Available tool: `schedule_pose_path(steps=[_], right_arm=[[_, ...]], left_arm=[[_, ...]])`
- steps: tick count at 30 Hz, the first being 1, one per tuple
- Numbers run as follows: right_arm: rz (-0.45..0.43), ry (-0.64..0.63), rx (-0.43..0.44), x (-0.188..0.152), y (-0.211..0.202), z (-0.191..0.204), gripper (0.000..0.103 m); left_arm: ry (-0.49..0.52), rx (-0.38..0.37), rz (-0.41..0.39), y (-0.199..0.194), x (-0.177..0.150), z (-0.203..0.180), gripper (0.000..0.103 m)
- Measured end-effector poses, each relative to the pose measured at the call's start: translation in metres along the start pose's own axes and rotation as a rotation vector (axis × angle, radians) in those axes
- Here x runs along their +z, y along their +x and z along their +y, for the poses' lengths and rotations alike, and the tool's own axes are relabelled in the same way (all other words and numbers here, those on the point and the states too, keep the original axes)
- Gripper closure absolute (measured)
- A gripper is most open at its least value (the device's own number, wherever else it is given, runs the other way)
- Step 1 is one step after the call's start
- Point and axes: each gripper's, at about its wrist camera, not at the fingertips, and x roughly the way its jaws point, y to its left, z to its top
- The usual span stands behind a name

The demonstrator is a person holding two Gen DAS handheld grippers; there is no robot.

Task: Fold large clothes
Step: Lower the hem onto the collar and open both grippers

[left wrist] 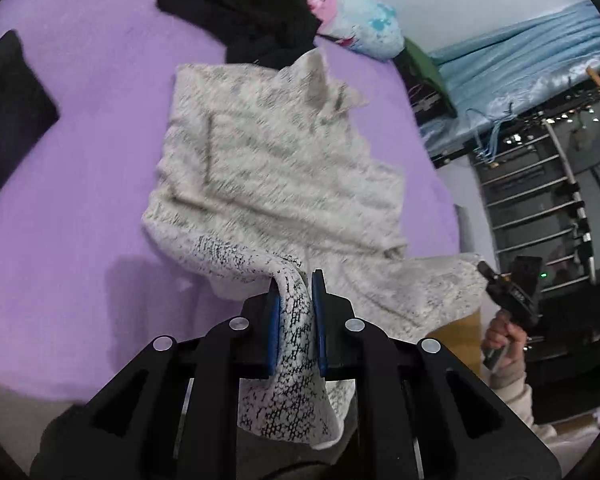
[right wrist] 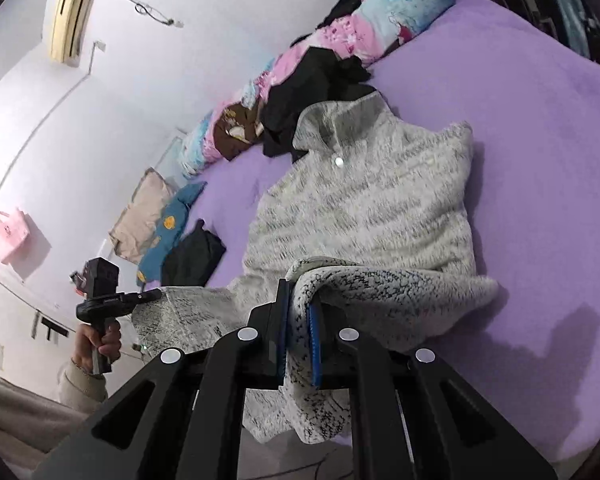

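A grey-and-white speckled fleece pullover [left wrist: 276,168] lies spread on the purple bed sheet [left wrist: 92,152], its collar end toward the pillows and its near hem lifted off the bed. In the right wrist view the collar stands up with a white snap button below it, and the body of the pullover [right wrist: 364,208] sags from the raised hem back down onto the sheet. The fabric looks thick and knobbly, pale on the outer face with darker flecks showing where the hem turns over.

The left tool [left wrist: 296,316] is clamped nearly closed on one corner of the hem, a fold of the fabric pinched between its blue pads and hanging down past the jaws. The right tool [right wrist: 298,332] is likewise closed tight on the other hem corner, cloth draped over and between its pads. Each tool shows in the other's view, gripped by a hand [right wrist: 100,340] in a cream sleeve, with the hem stretched between them.

Just beyond the collar sits a heap of black clothes [left wrist: 248,12], touching or nearly touching the pullover. Behind it are pink-and-blue patterned pillows [right wrist: 380,20] along the white wall. Another dark garment [right wrist: 192,252] lies folded on the sheet toward the left, apart from the pullover, beside a blue cushion [right wrist: 172,224]. An air conditioner [right wrist: 70,20] hangs high on the wall.
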Motion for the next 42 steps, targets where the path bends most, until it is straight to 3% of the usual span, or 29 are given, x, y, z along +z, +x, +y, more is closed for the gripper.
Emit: schedule_pose_path(steps=[14,24,28,34,42], right_arm=[[-0.063,0.052,0.045,0.082,0.013,-0.02,0.095],[-0.117,0.096,0.055,0.134,0.03,-0.043,0.095],[-0.121,0.129,0.038,0.144,0.042,-0.061,0.095],[-0.142,0.18,0.006,0.154,0.059,-0.092,0.095],[-0.138,0.282,-0.042,0.143,0.084,-0.145,0.095]], left_arm=[[0.111,0.122,-0.057,0.005,0.103,-0.033,0.091],[0.033,0.118,-0.091,0.007,0.169,-0.003,0.091],[-0.004,0.117,-0.085,0.022,0.189,0.014,0.091],[-0.023,0.239,-0.057,0.056,0.216,0.041,0.091],[-0.029,0.295,-0.029,0.1,0.226,0.067,0.091]])
